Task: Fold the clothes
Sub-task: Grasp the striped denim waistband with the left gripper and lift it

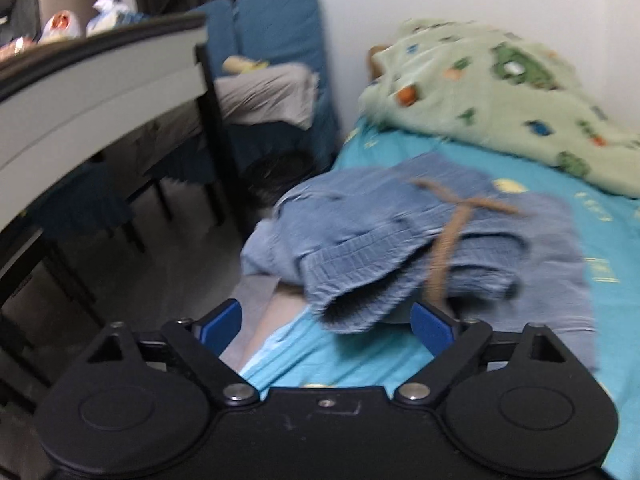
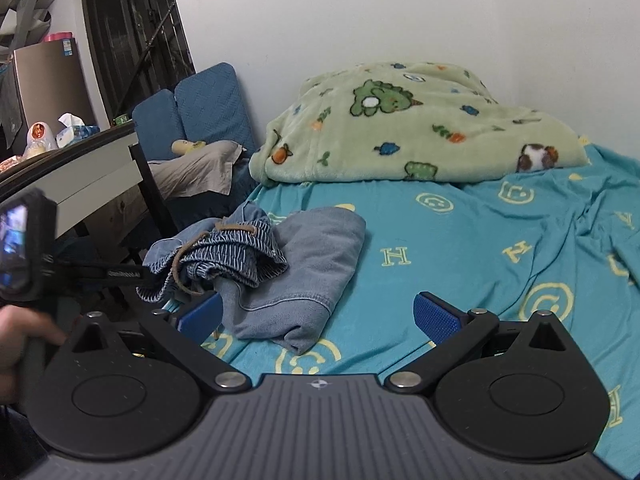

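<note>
A heap of blue clothes [image 2: 304, 264] lies at the left edge of the bed. On top are crinkled striped shorts [image 2: 236, 252] with a brown drawstring [image 2: 180, 264], resting on a paler blue garment. In the left wrist view the shorts [image 1: 380, 248] are blurred and their waistband hangs over the bed edge, between the spread blue pads [image 1: 434, 330] of my left gripper [image 1: 326, 326], which do not press on it. My right gripper [image 2: 318, 318] stands open low over the sheet, with the pale garment's near corner between its pads. The left gripper's body [image 2: 24, 252] shows at the far left, held by a hand [image 2: 16, 340].
The bed has a teal printed sheet [image 2: 500, 248]. A green fleece blanket [image 2: 400, 128] is bunched at its head against the white wall. Left of the bed stand a desk [image 2: 80, 172], blue cushions [image 2: 208, 96] and a grey cloth [image 2: 200, 168].
</note>
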The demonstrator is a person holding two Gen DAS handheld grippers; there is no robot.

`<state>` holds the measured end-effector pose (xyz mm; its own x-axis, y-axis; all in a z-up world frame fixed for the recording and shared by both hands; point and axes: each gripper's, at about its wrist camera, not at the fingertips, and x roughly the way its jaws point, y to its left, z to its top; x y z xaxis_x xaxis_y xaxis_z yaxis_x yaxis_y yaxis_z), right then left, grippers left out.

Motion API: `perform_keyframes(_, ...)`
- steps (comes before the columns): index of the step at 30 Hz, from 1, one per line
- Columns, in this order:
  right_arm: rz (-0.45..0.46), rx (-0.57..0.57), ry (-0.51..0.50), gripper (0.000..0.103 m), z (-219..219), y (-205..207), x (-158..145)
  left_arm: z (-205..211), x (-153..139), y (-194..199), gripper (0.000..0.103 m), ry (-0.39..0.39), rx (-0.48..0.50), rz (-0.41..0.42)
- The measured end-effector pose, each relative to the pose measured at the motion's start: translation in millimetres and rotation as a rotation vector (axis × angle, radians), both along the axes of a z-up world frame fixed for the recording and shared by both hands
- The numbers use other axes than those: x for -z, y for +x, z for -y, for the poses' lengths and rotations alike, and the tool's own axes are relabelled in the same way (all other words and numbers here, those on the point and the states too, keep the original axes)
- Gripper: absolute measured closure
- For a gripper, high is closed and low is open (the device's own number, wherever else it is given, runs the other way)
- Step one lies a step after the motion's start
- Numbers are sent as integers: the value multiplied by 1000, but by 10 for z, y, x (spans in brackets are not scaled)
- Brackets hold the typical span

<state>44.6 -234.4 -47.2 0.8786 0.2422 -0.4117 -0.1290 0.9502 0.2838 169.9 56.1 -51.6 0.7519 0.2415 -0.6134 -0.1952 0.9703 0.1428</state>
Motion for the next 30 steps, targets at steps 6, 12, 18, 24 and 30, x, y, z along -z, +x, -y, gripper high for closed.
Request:
perform_keyframes(6,-11,-3,39,0,50,70,41,-80,192,219,31,29,-28,31)
perform_keyframes(12,-26,-3,43,0,79,133,102,-155,222,276,79,-11,10,85)
perform_keyframes(18,2,-27,52,0,129,142,117,-139,-32,48,94,-71,14,214)
perform_keyframes(24,22,-50,5,0,93,136,127,-150,-463,-415,94,-218,47,355)
perform_keyframes(30,41,-117,-82,4,-100,227,157,-266,-774,-964,94,-292,39,531)
